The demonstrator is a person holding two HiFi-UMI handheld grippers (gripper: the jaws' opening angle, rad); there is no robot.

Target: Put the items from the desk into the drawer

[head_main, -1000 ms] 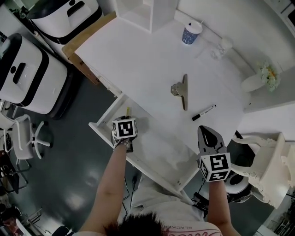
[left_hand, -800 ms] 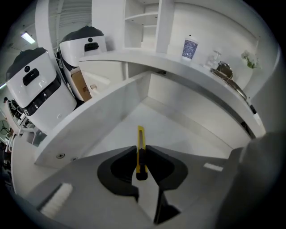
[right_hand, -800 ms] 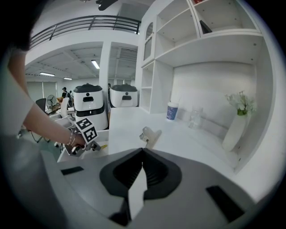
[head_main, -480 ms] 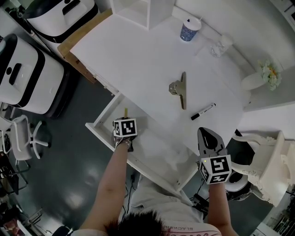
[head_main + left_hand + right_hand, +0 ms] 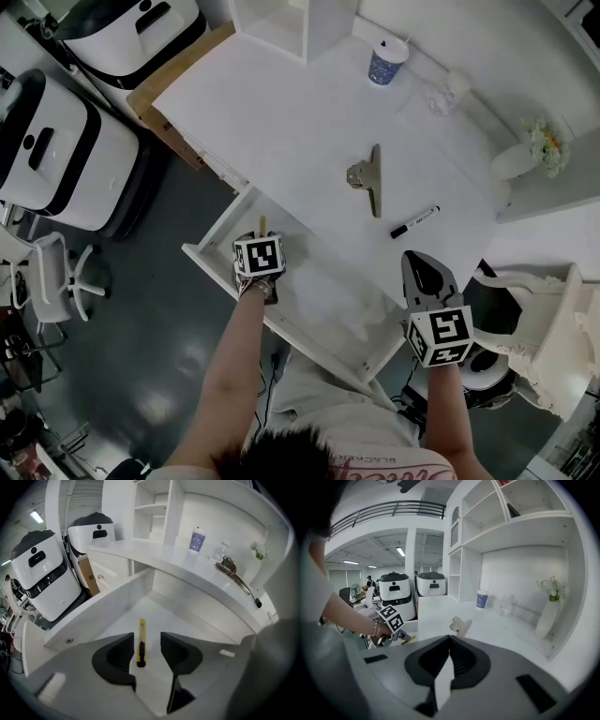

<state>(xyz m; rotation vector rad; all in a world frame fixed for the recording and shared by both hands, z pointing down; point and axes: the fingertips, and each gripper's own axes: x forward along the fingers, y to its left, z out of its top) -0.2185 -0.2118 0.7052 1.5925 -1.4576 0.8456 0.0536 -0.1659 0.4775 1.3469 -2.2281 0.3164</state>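
The left gripper view looks into the open drawer (image 5: 101, 609) and shows what the head view hides under the marker cube: the left gripper (image 5: 146, 640) has its jaws moderately apart; the yellow utility knife (image 5: 141, 641) lies flat on the drawer floor in the gap, black end level with the jaw tips, yellow end pointing straight ahead; neither jaw appears to touch it. From the head view only the knife's far tip shows past the cube. The right gripper view gives the right gripper (image 5: 449, 644) with its jaws pressed together and nothing between them; ahead of it on the desk (image 5: 436, 609) stands the binder clip (image 5: 460, 625); farther ahead are the paper cup (image 5: 482, 598) and a glass (image 5: 506, 605); to its right is a vase (image 5: 547, 617). The head view shows the marker (image 5: 414, 222) just ahead of the right gripper, between it and the clip.

The drawer's side wall rises close on the left gripper's left; the desk's front edge runs across ahead of it; bare drawer floor opens to its right. The right gripper sits near the desk's front edge, well apart from the left one.
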